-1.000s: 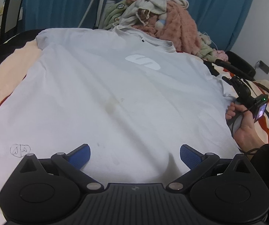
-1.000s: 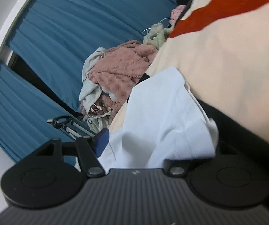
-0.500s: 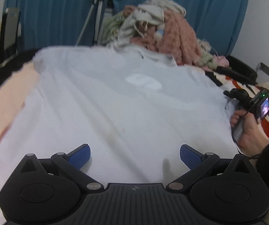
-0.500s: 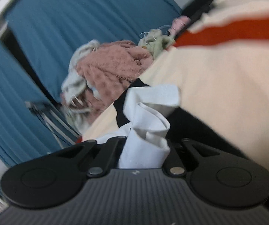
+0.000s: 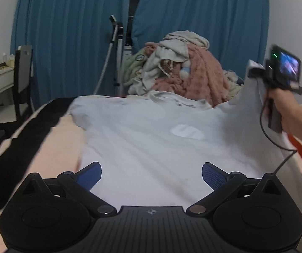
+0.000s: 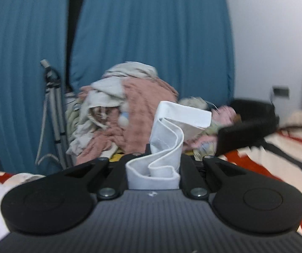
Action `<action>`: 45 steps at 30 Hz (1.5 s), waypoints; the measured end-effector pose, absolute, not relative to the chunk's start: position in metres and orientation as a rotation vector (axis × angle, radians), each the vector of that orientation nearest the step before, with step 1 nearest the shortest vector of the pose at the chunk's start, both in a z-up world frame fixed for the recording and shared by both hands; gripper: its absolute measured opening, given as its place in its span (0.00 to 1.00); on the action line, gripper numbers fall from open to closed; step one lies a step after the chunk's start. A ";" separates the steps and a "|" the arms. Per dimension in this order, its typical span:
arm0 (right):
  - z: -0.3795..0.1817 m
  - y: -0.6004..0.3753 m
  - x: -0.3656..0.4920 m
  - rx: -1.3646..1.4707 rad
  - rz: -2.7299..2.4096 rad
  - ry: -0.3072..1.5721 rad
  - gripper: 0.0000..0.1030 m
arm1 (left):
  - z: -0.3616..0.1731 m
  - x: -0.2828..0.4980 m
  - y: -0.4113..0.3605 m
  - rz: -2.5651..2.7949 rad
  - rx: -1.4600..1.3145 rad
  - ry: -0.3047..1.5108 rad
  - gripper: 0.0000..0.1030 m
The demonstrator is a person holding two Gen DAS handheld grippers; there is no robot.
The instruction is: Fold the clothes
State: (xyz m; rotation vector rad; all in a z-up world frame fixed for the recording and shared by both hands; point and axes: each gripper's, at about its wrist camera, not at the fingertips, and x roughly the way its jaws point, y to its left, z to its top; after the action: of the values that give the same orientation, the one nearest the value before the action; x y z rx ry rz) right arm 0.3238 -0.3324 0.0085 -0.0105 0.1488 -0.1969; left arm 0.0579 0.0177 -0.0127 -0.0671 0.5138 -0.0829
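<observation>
The right gripper [image 6: 154, 164] pinches the sleeve [image 6: 172, 135] of the white T-shirt [image 5: 151, 139], lifted up. The left gripper [image 5: 152, 174] is spread wide, with the shirt lying flat ahead of it.

Our right gripper [image 5: 254, 69] has lifted the shirt sleeve [image 6: 167, 139] off the bed. The sleeve is now bunched between its fingers [image 6: 193, 168]. Our left gripper [image 5: 152, 171] rose too.

there were two grippers: the left gripper [image 5: 152, 171] and the right gripper [image 6: 154, 158]. one white t-shirt [image 5: 151, 139] lay on one striped bed cover [image 6: 277, 147]. there was one pile of clothes [image 5: 180, 69], two blue curtains [image 5: 73, 31], one chair [image 5: 22, 80] and one tripod [image 5: 115, 48].
</observation>
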 end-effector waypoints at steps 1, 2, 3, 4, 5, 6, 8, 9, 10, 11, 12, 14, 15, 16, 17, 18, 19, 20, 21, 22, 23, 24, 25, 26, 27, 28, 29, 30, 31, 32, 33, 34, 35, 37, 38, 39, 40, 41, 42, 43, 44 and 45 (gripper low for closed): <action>0.008 -0.314 0.330 -0.035 -0.183 0.156 0.07 | -0.013 0.059 0.025 -0.074 -0.080 0.511 1.00; 0.005 -0.293 0.339 -0.062 -0.166 0.171 0.07 | -0.014 0.061 0.033 -0.065 -0.093 0.508 1.00; -0.001 -0.272 0.349 -0.089 -0.149 0.190 0.08 | -0.014 0.062 0.040 -0.057 -0.102 0.503 1.00; -0.009 -0.253 0.357 -0.112 -0.134 0.209 0.08 | -0.015 0.063 0.046 -0.049 -0.100 0.492 1.00; -0.017 -0.234 0.365 -0.135 -0.118 0.228 0.08 | -0.016 0.063 0.051 -0.043 -0.098 0.483 1.00; -0.027 -0.218 0.372 -0.150 -0.102 0.249 0.09 | -0.017 0.065 0.056 -0.038 -0.102 0.482 1.00; -0.047 -0.187 0.384 -0.166 -0.067 0.296 0.09 | -0.024 0.071 0.065 -0.033 -0.129 0.495 1.00; -0.056 -0.177 0.390 -0.157 -0.047 0.322 0.09 | -0.027 0.075 0.070 -0.031 -0.145 0.511 1.00; -0.064 -0.170 0.396 -0.137 -0.026 0.351 0.10 | -0.031 0.079 0.074 -0.028 -0.161 0.527 1.00; -0.073 -0.163 0.402 -0.116 -0.005 0.381 0.14 | -0.034 0.083 0.078 -0.026 -0.175 0.539 1.00; -0.079 -0.159 0.405 -0.095 0.017 0.405 0.35 | -0.036 0.086 0.080 -0.022 -0.181 0.541 1.00; -0.087 -0.156 0.404 -0.045 0.054 0.429 0.78 | -0.040 0.091 0.084 -0.015 -0.192 0.544 1.00; -0.088 -0.158 0.400 -0.016 0.069 0.421 0.89 | -0.041 0.094 0.086 -0.013 -0.199 0.546 1.00; -0.083 -0.163 0.391 0.002 0.078 0.412 0.87 | -0.043 0.096 0.087 -0.014 -0.208 0.550 1.00; -0.076 -0.168 0.380 0.013 0.083 0.403 0.87 | -0.044 0.099 0.088 -0.017 -0.214 0.555 1.00; -0.069 -0.174 0.368 0.025 0.087 0.394 0.87 | -0.044 0.100 0.087 -0.020 -0.216 0.558 1.00; -0.062 -0.180 0.356 0.036 0.092 0.385 0.87 | -0.043 0.099 0.086 -0.022 -0.213 0.555 1.00; -0.055 -0.185 0.344 0.047 0.097 0.376 0.87 | -0.043 0.098 0.084 -0.024 -0.210 0.550 1.00; -0.048 -0.191 0.332 0.058 0.101 0.367 0.87 | -0.041 0.097 0.083 -0.025 -0.204 0.542 1.00; -0.041 -0.197 0.320 0.069 0.106 0.357 0.87 | -0.040 0.096 0.081 -0.026 -0.198 0.534 1.00; -0.034 -0.202 0.308 0.080 0.111 0.348 0.87 | -0.039 0.095 0.079 -0.027 -0.193 0.528 1.00; -0.027 -0.208 0.296 0.091 0.115 0.339 0.87 | -0.037 0.094 0.077 -0.028 -0.192 0.524 1.00; -0.020 -0.214 0.284 0.103 0.120 0.330 0.87 | -0.036 0.093 0.074 -0.031 -0.191 0.523 1.00; -0.013 -0.219 0.272 0.114 0.124 0.321 0.87 | -0.034 0.090 0.072 -0.036 -0.192 0.523 1.00; -0.006 -0.225 0.261 0.125 0.129 0.311 0.87 | -0.033 0.088 0.069 -0.041 -0.192 0.522 1.00; 0.000 -0.232 0.242 0.134 0.131 0.304 0.87 | -0.031 0.084 0.066 -0.047 -0.190 0.521 1.00; 0.006 -0.240 0.220 0.141 0.132 0.297 0.87 | -0.029 0.081 0.063 -0.052 -0.185 0.519 1.00; 0.011 -0.248 0.197 0.149 0.132 0.291 0.87 | -0.027 0.076 0.060 -0.056 -0.182 0.520 1.00; 0.015 -0.255 0.175 0.153 0.134 0.287 0.87 | -0.025 0.072 0.057 -0.060 -0.181 0.524 0.99; 0.018 -0.261 0.154 0.155 0.136 0.283 0.87 | -0.023 0.066 0.054 -0.066 -0.182 0.530 0.99; 0.019 -0.267 0.134 0.158 0.134 0.281 0.87 | -0.020 0.059 0.051 -0.082 -0.191 0.534 0.99; 0.019 -0.273 0.113 0.162 0.129 0.280 0.87 | -0.018 0.051 0.049 -0.099 -0.198 0.532 0.99; 0.019 -0.278 0.092 0.166 0.123 0.278 0.87 | -0.015 0.041 0.045 -0.114 -0.203 0.527 0.99; 0.014 -0.287 0.054 0.179 0.118 0.271 0.87 | -0.013 0.025 0.037 -0.132 -0.199 0.528 0.99; 0.011 -0.290 0.040 0.186 0.111 0.268 0.87 | -0.012 0.019 0.031 -0.143 -0.192 0.530 0.99; 0.009 -0.294 0.029 0.194 0.101 0.267 0.87 | -0.012 0.013 0.026 -0.153 -0.184 0.533 0.99; 0.006 -0.298 0.019 0.202 0.091 0.266 0.87 | -0.012 0.008 0.020 -0.161 -0.176 0.534 0.99; 0.004 -0.301 0.008 0.210 0.081 0.264 0.87 | -0.013 0.004 0.014 -0.163 -0.166 0.533 0.99; 0.001 -0.305 -0.002 0.218 0.071 0.263 0.87 | -0.014 0.001 0.008 -0.166 -0.156 0.531 0.99; -0.001 -0.309 -0.013 0.225 0.061 0.261 0.87 | -0.015 -0.003 0.002 -0.170 -0.147 0.532 0.99; -0.004 -0.312 -0.023 0.233 0.051 0.260 0.87 | -0.018 -0.005 -0.004 -0.179 -0.139 0.540 0.99; -0.006 -0.316 -0.034 0.241 0.041 0.258 0.87 | -0.021 -0.007 -0.011 -0.189 -0.130 0.548 0.99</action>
State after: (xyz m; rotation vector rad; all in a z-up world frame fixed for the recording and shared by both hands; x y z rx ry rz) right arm -0.0338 -0.3158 -0.0060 0.2411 0.2583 0.0406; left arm -0.0073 -0.0109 -0.0207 -0.1296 0.5483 -0.1887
